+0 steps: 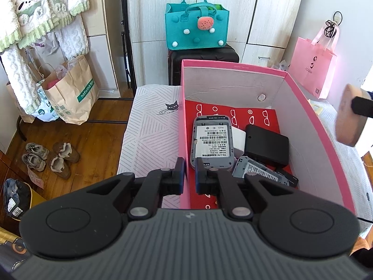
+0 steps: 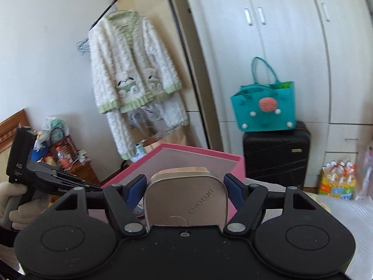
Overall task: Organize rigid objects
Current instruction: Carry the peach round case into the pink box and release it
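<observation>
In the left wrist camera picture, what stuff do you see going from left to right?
Shoes on the floor → brown paper bag → striped cat cloth → pink box → pink shopping bag.

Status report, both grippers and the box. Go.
Left gripper pinching the pink box's near wall. Right gripper shut on beige Chioture compact, above box rim. Box holds routers, black case; nothing blocking.
</observation>
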